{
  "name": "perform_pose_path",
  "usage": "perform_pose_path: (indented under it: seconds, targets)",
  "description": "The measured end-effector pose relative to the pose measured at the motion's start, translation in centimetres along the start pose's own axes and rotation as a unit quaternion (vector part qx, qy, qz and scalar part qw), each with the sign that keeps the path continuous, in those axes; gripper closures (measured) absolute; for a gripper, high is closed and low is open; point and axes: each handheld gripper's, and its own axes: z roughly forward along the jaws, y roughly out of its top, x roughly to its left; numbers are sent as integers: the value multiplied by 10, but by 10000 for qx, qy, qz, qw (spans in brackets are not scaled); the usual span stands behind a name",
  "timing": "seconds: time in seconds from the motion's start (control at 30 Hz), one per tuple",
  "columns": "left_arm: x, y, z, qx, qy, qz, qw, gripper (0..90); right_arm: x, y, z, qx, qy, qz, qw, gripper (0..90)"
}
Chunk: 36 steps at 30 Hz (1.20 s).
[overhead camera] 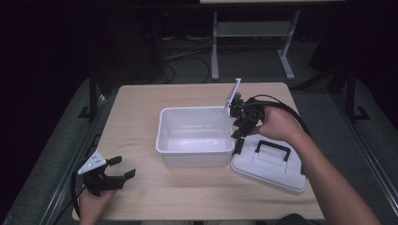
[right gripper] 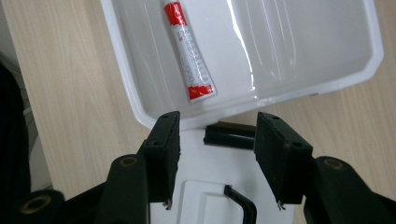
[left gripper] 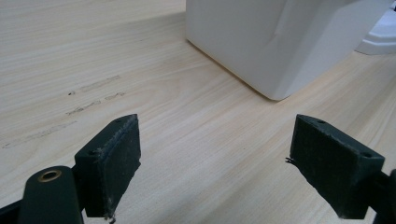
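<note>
A white bin (overhead camera: 196, 136) stands open near the middle of the table (overhead camera: 141, 197), and a red-and-white tube (right gripper: 189, 51) is seen lying on its floor in the right gripper view. The step in hand is judged to be the moment just after the tube is placed in the bin, with the closing of the bin to follow. The white lid (overhead camera: 270, 164) is set flat on the table just beside the bin's right wall, its black handle (overhead camera: 273, 149) facing up.

The right gripper (overhead camera: 238, 138) is held over the bin's right rim, pointing down; its jaws are parted with nothing between them, and below them the lid and its handle (right gripper: 240, 203) are seen, the tube lying well beyond the jaw tips, inside the bin. The next move is judged to call for a short shift away from the bin onto the lid, the jaws being lowered astride the handle.

The left gripper (overhead camera: 117, 168) is rested near the table's front edge, well apart from the bin on its left, its jaws wide apart and empty.
</note>
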Motion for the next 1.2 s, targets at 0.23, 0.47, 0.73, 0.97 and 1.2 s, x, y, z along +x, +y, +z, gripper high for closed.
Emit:
perform_pose_path:
  seconds: [0.23,0.47,0.73,0.97,1.2]
  targets:
    - [0,0,0,12,2,17,10000,155,-3,-16,-1,-9,-37,145,9999,496]
    - [0,0,0,19,3,19,10000,155,-8,-39,7,57,-9,345,9994,484]
    - [-1,0,0,10,11,-2,10000,155,-15,-65,21,123,2,548,9984,469]
    - [-1,0,1,19,16,0,10000,155,-20,-87,34,192,18,749,9970,466]
    - [-1,0,1,40,14,10,10000,155,-27,-107,46,312,59,940,9951,465]
